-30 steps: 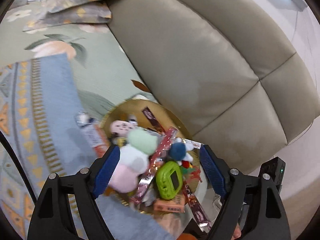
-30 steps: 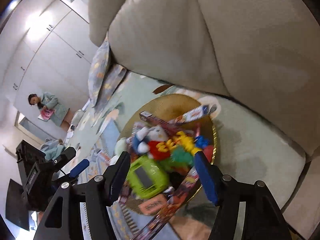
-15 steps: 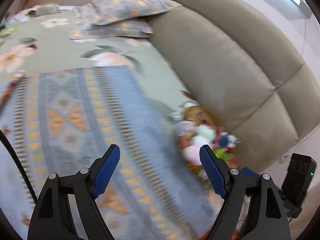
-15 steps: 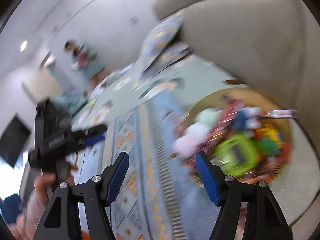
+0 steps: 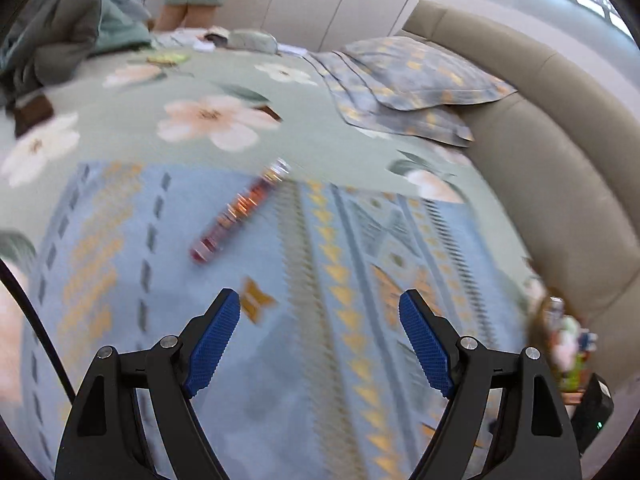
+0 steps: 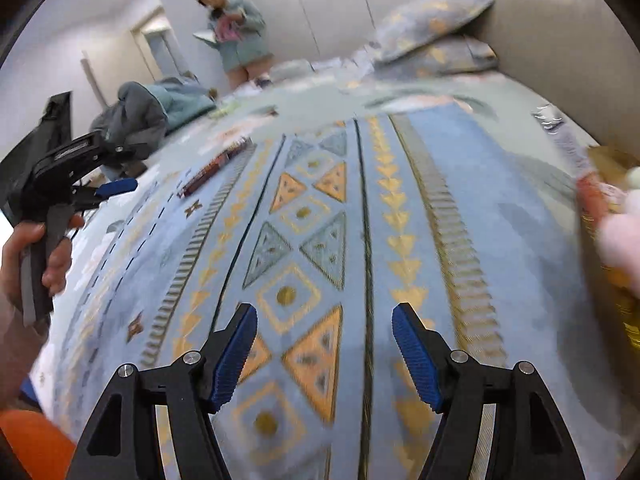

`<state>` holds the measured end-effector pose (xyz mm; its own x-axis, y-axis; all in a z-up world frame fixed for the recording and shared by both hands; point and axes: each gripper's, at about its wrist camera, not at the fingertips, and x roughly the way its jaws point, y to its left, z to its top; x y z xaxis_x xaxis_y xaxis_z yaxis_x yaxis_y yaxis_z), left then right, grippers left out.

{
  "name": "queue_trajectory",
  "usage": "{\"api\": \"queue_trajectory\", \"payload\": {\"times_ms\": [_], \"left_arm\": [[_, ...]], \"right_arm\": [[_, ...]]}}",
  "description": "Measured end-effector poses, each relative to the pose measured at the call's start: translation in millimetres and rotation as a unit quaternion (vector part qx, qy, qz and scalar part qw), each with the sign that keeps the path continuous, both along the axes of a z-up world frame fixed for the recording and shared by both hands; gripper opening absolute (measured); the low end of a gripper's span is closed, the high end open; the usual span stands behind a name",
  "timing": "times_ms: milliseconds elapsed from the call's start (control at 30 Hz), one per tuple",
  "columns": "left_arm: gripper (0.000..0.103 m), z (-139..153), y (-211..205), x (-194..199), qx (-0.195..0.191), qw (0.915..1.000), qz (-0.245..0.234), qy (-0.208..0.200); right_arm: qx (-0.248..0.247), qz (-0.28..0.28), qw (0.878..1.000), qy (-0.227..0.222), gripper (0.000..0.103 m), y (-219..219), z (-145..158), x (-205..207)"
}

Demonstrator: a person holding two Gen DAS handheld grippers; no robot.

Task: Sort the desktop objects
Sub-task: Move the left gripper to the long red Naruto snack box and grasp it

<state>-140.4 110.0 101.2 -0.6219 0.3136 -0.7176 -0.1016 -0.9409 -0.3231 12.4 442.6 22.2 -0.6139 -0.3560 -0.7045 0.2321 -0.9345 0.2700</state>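
My left gripper (image 5: 319,340) is open and empty above a blue patterned blanket (image 5: 304,380). A long red snack stick packet (image 5: 240,210) lies on the blanket ahead of it, to the left. The golden tray heaped with toys and snacks (image 5: 566,344) sits at the far right edge by the sofa back. My right gripper (image 6: 324,354) is open and empty over the same blanket (image 6: 320,216). In the right wrist view the snack packet (image 6: 214,168) lies far left, the left gripper (image 6: 76,168) is held in a hand at the left edge, and the blurred tray (image 6: 612,220) is at the right edge.
A beige padded headboard (image 5: 560,152) runs along the right. Patterned pillows (image 5: 416,76) lie at the far end of the floral bedsheet (image 5: 192,120). A grey coat (image 5: 60,44) is heaped at the far left. A person (image 6: 236,36) stands by white wardrobes.
Both grippers have swung left, away from the toy tray, which slid from centre to the right edge of both views. The blanket and the snack packet came into view. Both stayed open.
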Motion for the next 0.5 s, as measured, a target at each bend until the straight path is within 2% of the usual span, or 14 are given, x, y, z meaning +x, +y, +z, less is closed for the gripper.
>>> {"api": "queue_trajectory", "payload": {"times_ms": [33,67,133,167,233,300,467,500], "left_arm": [[0.081,-5,-2,-12,-0.019,0.9998,0.006,0.006],[0.081,-9,-3,-21,-0.028,0.9995,0.006,0.01],[0.081,-19,-2,-41,-0.051,0.9986,0.002,0.013],[0.081,-24,1,-53,-0.072,0.9973,-0.003,0.014],[0.081,-31,11,-75,-0.128,0.9912,-0.008,0.031],[0.081,-38,16,-93,-0.157,0.9869,-0.01,0.035],[0.081,-68,17,-134,-0.159,0.9868,-0.025,-0.012],[0.076,-72,18,-137,-0.162,0.9864,-0.026,-0.014]], "right_arm": [[-0.016,-0.004,1.0,-0.017,0.069,1,-12,-4],[-0.023,-0.008,1.0,-0.014,0.069,2,-18,-4],[-0.035,-0.009,0.999,0.003,0.069,5,-11,0],[-0.049,-0.009,0.999,-0.002,0.071,8,-14,-2],[-0.075,-0.004,0.997,-0.007,0.072,13,-18,-6],[-0.092,-0.003,0.996,-0.005,0.073,16,-19,-7],[-0.086,-0.003,0.996,0.004,0.073,13,-16,-5],[-0.09,-0.003,0.996,0.004,0.073,14,-16,-5]]}}
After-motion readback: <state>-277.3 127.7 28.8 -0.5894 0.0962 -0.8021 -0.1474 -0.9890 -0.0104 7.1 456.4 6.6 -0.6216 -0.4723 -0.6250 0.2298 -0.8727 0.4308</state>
